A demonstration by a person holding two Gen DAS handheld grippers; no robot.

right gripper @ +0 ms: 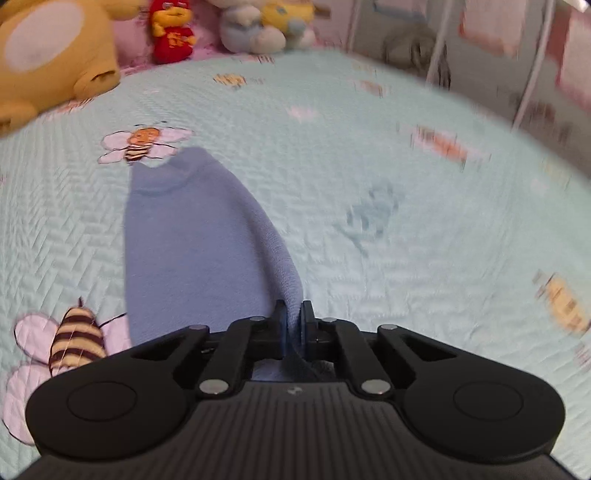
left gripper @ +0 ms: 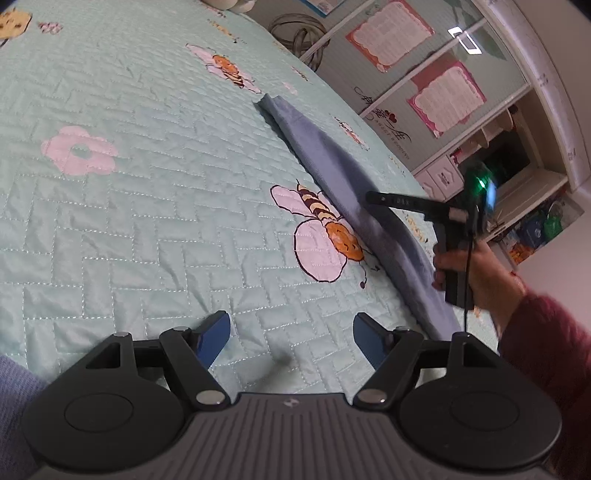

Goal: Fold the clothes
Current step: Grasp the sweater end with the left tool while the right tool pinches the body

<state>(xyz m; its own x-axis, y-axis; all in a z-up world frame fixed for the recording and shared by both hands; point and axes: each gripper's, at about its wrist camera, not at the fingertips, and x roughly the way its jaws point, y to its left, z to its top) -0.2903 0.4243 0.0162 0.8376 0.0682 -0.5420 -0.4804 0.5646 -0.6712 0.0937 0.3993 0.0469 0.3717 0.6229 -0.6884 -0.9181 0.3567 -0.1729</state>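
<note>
Blue knit garment point(right gripper: 192, 236) stretched in a long narrow band across a mint quilted bedspread point(left gripper: 147, 229) printed with bees and pink flowers; neckline end lying flat near a bee motif point(right gripper: 142, 144), near end lifted off the quilt. Right gripper point(right gripper: 293, 314) clenched on a pinched ridge of the garment's near edge, fabric bunched between the blue pads and trailing back under the linkage. Seen from the left wrist, the same gripper held in a hand point(left gripper: 476, 269) with a dark red sleeve point(left gripper: 546, 350), above the garment's fold line. Left gripper point(left gripper: 291, 332) released, jaws wide apart, nothing between them, hovering over bare quilt just beside the garment's long edge. Plush toys point(right gripper: 173, 33) ranged along the far side of the bed, well apart from the work. Step in hand, by appearance: taking up one end of the lengthwise-folded garment for a crosswise fold. Next move, as judged: a matching grasp by the left gripper on the near edge, then both ends carried together toward the neckline, kept level to avoid a skewed fold. Risk: thin pinch slipping, or the lower layer dragging and wrinkling.
</note>
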